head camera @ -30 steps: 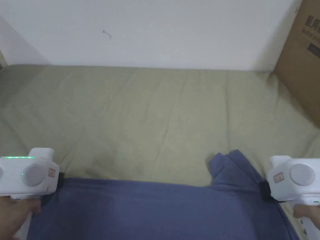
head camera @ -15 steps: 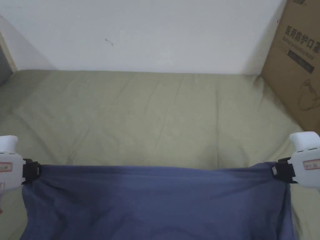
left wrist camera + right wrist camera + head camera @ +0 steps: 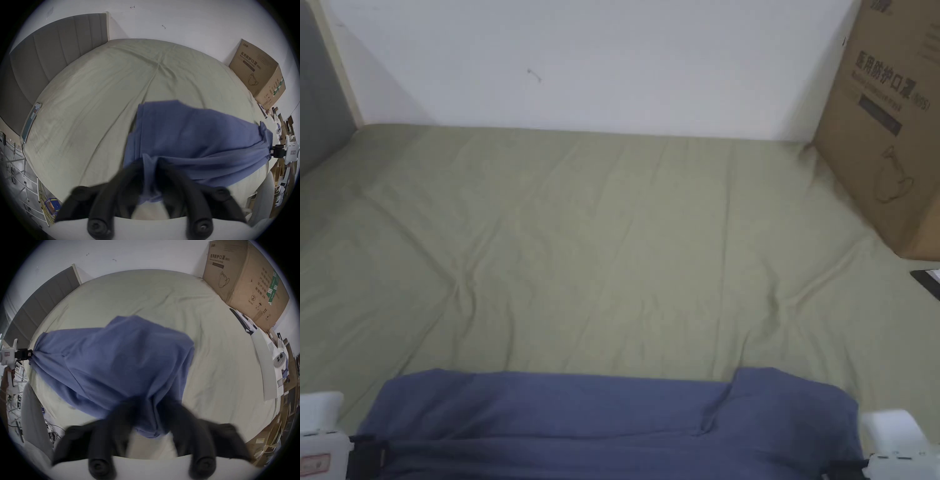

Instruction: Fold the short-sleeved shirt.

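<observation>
A blue short-sleeved shirt (image 3: 612, 419) is stretched between my two grippers at the near edge of the bed, its far part draped onto the sheet. My left gripper (image 3: 372, 459) sits at the bottom left of the head view, shut on one bunched corner of the shirt (image 3: 186, 134). In the left gripper view the cloth runs up between the black jaws of the left gripper (image 3: 150, 164). My right gripper (image 3: 844, 469) at the bottom right is shut on the other corner of the shirt (image 3: 129, 356). The right gripper (image 3: 151, 400) has blue cloth pinched between its jaws.
An olive-green bed sheet (image 3: 612, 237) stretches back to a white wall. A large cardboard box (image 3: 894, 125) stands at the right side of the bed. A grey headboard (image 3: 53, 53) rises at the left. Papers and clutter (image 3: 266, 363) lie beyond the bed's right edge.
The head camera has tilted up. Both grippers have dropped toward me with the shirt; its top edge, taut half a second ago, now sags onto the sheet.
</observation>
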The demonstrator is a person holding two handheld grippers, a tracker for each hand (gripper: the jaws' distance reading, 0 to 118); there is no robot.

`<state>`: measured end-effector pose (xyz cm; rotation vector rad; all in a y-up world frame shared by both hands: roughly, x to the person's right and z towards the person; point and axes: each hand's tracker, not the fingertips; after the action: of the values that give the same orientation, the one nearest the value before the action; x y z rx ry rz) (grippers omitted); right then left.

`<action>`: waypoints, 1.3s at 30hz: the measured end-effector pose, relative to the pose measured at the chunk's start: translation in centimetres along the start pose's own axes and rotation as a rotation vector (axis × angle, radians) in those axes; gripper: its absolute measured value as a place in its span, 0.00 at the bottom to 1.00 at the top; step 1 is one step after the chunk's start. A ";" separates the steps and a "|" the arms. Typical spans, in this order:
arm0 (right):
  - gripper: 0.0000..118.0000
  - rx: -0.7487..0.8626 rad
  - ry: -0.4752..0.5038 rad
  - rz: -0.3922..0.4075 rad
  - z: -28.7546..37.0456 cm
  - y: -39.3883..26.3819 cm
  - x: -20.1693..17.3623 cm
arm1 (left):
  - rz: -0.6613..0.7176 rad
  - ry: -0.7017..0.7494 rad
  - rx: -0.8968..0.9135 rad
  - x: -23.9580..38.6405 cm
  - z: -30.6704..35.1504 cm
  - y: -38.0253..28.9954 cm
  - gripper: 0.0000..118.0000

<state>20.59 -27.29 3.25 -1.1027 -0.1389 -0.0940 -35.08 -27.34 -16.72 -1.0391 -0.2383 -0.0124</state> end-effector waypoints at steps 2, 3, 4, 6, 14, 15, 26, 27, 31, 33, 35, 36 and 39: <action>0.77 0.012 -0.039 -0.023 0.3 -0.3 0.1 | -0.012 0.037 0.004 -0.1 0.2 -0.1 0.65; 0.77 0.013 -0.055 -0.039 0.7 -0.3 0.3 | -0.002 0.052 0.011 -0.3 0.7 -0.1 0.79; 0.76 0.033 -0.046 -0.066 1.5 -0.3 0.7 | 0.023 0.046 0.046 -0.4 1.7 -0.1 0.84; 0.76 0.100 -0.065 -0.124 3.7 0.0 0.7 | 0.106 -0.005 0.121 -1.0 3.7 0.1 0.84; 0.06 0.476 -0.009 -0.123 9.5 0.3 -6.6 | 0.189 -0.174 0.169 -0.6 7.1 -1.7 0.12; 0.00 0.468 -0.002 -0.097 9.0 0.5 -7.8 | 0.197 -0.175 0.156 -0.5 6.8 -2.0 0.01; 0.00 0.396 0.104 0.073 4.5 2.1 -16.1 | 0.478 -0.331 0.130 -6.4 4.6 -5.7 0.24; 0.00 0.388 0.118 0.080 4.3 2.2 -16.3 | 0.508 -0.364 0.124 -7.1 4.2 -5.6 0.33; 0.00 0.350 0.130 0.110 3.7 2.0 -17.6 | 0.647 -0.496 0.104 -9.3 2.2 -5.2 1.00; 0.00 0.341 0.119 0.137 3.5 1.6 -18.3 | 0.696 -0.540 0.104 -9.8 0.9 -5.1 1.00; 0.00 0.325 0.133 0.143 3.3 1.4 -18.6 | 0.762 -0.533 0.097 -10.1 -0.4 -4.9 1.00; 0.00 0.317 0.138 0.142 3.1 1.3 -18.6 | 0.795 -0.571 0.109 -10.2 -0.7 -4.9 1.00; 0.00 0.298 0.142 0.139 3.0 1.1 -18.8 | 0.832 -0.663 0.108 -10.6 -1.7 -3.8 1.00</action>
<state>1.96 -24.00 0.64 -0.8027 0.0504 -0.0253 -45.50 -31.84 -16.46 -0.9433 -0.3825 1.0968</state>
